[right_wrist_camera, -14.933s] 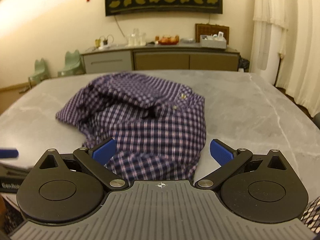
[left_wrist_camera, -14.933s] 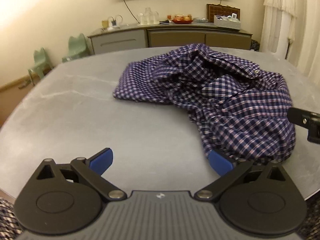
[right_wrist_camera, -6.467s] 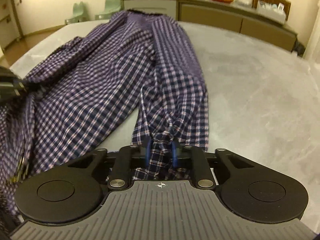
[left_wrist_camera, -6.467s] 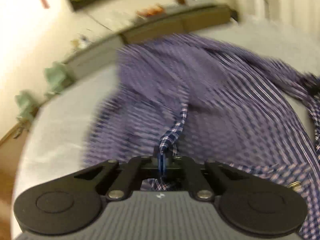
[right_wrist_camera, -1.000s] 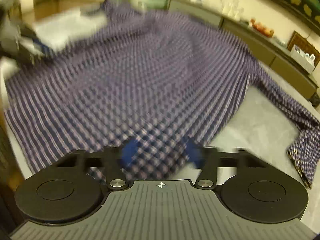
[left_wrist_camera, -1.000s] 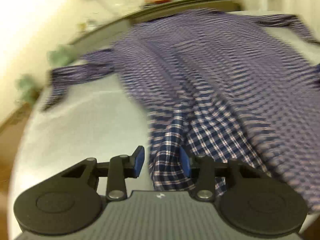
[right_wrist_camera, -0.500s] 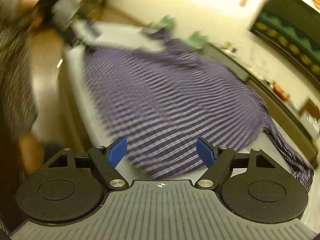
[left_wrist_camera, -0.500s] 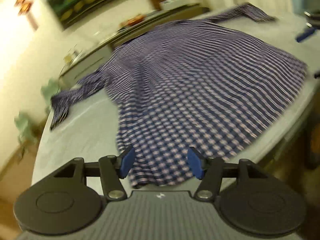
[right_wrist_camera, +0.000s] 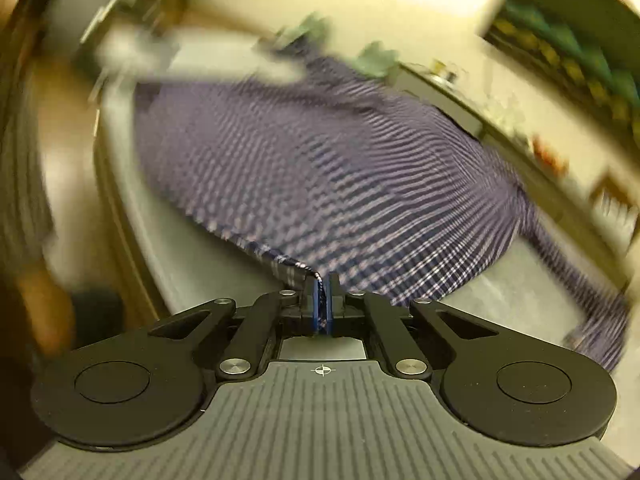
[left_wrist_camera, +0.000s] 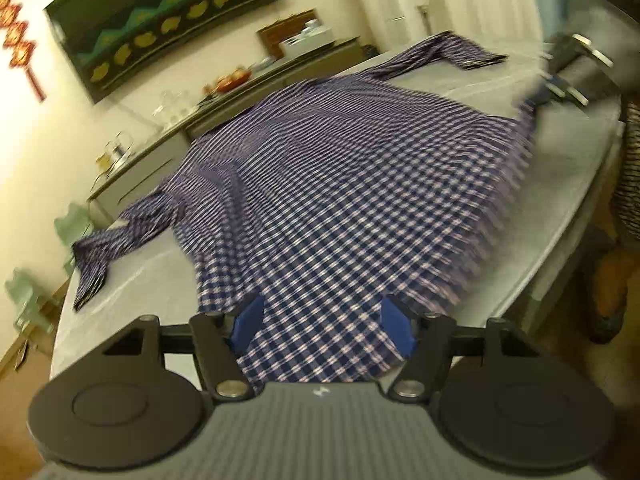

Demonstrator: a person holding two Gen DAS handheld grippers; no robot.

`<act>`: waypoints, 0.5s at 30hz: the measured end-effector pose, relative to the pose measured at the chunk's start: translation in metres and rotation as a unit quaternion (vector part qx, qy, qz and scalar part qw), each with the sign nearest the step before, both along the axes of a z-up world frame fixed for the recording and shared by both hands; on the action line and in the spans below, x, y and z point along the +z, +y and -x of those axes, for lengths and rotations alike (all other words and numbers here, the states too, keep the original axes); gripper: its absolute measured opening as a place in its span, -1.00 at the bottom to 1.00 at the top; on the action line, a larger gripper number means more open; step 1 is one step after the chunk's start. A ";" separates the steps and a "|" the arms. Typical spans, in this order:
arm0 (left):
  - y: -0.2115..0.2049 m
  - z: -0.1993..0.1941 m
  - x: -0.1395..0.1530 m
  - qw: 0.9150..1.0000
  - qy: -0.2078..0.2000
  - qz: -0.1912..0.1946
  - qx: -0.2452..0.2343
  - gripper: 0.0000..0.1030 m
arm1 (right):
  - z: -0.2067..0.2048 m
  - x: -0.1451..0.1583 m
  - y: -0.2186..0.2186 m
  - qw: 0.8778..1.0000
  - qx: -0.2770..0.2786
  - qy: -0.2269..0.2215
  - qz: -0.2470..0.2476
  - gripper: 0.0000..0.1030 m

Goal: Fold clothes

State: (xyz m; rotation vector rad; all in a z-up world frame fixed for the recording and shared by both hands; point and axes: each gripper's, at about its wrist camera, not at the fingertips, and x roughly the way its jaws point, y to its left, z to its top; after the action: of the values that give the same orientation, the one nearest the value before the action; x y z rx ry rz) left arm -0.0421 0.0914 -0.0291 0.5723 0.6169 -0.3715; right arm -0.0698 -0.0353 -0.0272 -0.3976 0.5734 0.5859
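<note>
R gripper (right_wrist_camera: 322, 300) pinches shirt (left_wrist_camera: 352, 184) hem; grey table (left_wrist_camera: 560, 184); sideboard (left_wrist_camera: 160, 160) behind.

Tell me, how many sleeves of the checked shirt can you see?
2. One sleeve lies out to the left on the table; the other sleeve stretches away at the far right.

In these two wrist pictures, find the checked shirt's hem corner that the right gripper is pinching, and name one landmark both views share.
Left wrist view: the pinched hem corner sits at the upper right, where the blurred right gripper meets the checked shirt.
Right wrist view: the same corner lies at centre, just above the shut blue pads.
Shared landmark: the green and yellow wall hanging.
</note>
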 end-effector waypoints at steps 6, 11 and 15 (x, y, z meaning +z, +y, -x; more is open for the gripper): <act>-0.022 0.006 -0.012 0.998 -0.017 -0.022 -0.050 0.50 | -0.067 0.014 -0.053 0.972 -0.123 0.090 -0.177 -1.00; -0.019 -0.030 -0.028 0.997 -0.037 -0.058 0.040 0.45 | -0.082 0.019 -0.069 0.953 -0.146 0.104 -0.244 -1.00; -0.012 -0.042 -0.036 0.996 -0.018 -0.071 0.057 0.46 | -0.071 0.022 -0.073 0.952 -0.148 0.087 -0.254 -1.00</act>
State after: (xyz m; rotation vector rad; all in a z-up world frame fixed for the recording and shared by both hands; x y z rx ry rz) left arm 0.0001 0.0794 -0.0649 0.6756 0.6405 -0.2109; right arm 0.0008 -0.1078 -0.0048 0.2284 0.6115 0.4582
